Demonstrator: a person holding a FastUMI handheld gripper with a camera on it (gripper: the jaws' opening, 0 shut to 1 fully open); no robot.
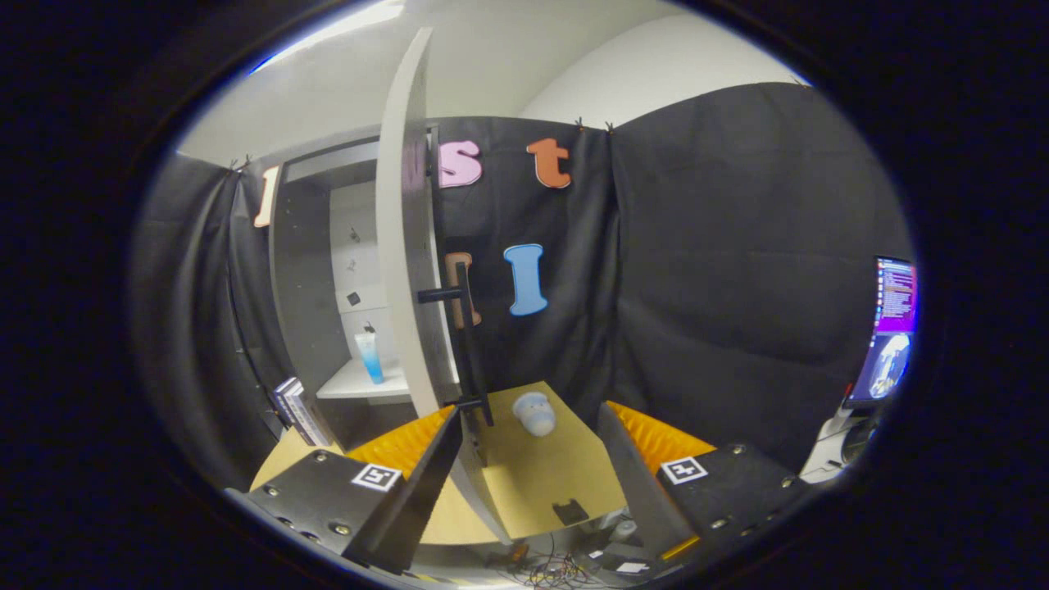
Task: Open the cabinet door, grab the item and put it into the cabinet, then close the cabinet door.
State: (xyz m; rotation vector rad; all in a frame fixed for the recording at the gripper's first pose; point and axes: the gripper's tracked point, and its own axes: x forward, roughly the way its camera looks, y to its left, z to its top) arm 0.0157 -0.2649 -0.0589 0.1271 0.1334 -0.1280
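The grey cabinet (307, 279) stands at the back left with its door (406, 238) swung wide open and seen edge-on. A black bar handle (467, 344) runs down the door's outer face. My gripper (530, 419) is open; the door's lower edge and handle foot lie between the fingers, close to the left finger (422, 479). A small pale blue-white rounded item (534, 413) rests on the tan table (565, 475), just ahead of the fingertips and right of the door. Nothing is held.
A blue-and-white tube (370, 357) stands on the white shelf (361, 383) inside the cabinet. Books (299, 410) lean at the cabinet's lower left. A lit monitor (892, 332) stands far right. Cables (557, 567) lie below the table's near edge.
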